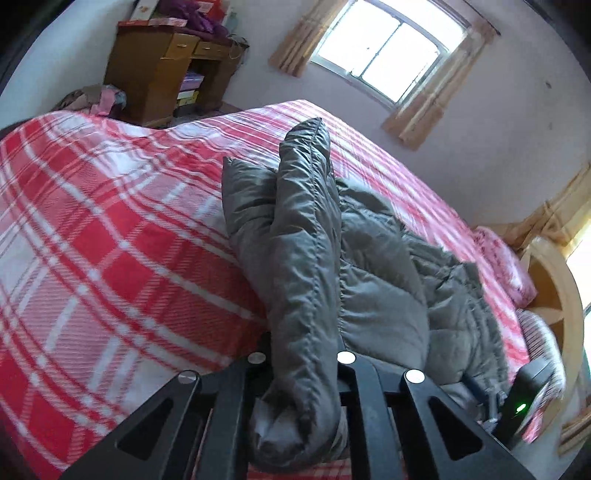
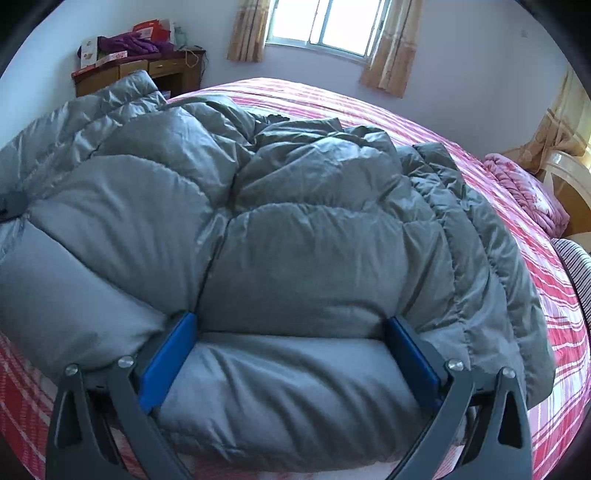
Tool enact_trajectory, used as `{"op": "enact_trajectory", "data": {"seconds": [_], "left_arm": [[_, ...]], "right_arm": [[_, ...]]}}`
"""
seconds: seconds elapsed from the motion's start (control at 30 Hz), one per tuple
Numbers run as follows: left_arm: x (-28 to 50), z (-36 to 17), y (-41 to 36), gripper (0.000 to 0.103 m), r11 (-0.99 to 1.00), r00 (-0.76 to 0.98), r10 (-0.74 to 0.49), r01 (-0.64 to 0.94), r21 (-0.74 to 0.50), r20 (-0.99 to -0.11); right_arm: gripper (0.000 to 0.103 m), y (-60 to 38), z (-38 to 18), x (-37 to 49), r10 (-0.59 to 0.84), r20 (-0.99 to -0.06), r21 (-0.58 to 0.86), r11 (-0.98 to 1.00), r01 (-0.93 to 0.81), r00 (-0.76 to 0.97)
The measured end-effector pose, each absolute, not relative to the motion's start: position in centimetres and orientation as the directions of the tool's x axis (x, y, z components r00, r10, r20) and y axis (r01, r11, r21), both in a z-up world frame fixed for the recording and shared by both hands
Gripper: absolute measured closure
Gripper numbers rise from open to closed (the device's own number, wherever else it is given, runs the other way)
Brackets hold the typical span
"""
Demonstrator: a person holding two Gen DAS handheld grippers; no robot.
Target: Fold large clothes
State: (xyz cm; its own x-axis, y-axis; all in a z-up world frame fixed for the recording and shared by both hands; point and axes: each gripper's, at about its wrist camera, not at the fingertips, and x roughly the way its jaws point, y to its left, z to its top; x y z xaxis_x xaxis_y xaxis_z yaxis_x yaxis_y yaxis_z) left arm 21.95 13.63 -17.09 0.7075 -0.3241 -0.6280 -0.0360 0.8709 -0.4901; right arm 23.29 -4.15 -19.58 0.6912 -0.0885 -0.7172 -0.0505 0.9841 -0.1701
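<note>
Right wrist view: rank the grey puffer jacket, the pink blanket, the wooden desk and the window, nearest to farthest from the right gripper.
1. Grey puffer jacket, bulging between the right gripper fingers.
2. Pink blanket, right, at the bed's head.
3. Wooden desk, far left, beyond the bed.
4. Window, top centre, on the back wall.

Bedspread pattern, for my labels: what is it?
Red, pink and white plaid bedspread, clearest in the left wrist view.

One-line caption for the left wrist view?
Left gripper clamps a grey puffer jacket sleeve above the red plaid bedspread.
</note>
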Motion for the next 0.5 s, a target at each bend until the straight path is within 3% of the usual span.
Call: {"op": "enact_trajectory", "data": {"seconds": [0.17,0.33,0.5], "left_arm": [[19.5,-13.1,15.3,0.097,0.882,0.763,-0.297,-0.01,-0.471,-0.574],[17.5,-6.9,11.8,0.097,0.944,0.822,-0.259,0.104,-0.314,-0.507],[16.7,-3.4,3.0,0.097,0.962,0.842,-0.273,0.249,-0.114,-0.465]], "right_arm": [[0.0,-1.2,-19.8,22.3,-0.055,-0.698,-0.183,0.978,-0.104,0.714],[0.002,-1.2,-17.3,21.6,0.103,-0.723,-0.07,0.973,-0.221,0.683],[0.0,-9.7,-12.8,17.9,0.103,-0.606,-0.016,0.99,-0.141,0.789]]}}
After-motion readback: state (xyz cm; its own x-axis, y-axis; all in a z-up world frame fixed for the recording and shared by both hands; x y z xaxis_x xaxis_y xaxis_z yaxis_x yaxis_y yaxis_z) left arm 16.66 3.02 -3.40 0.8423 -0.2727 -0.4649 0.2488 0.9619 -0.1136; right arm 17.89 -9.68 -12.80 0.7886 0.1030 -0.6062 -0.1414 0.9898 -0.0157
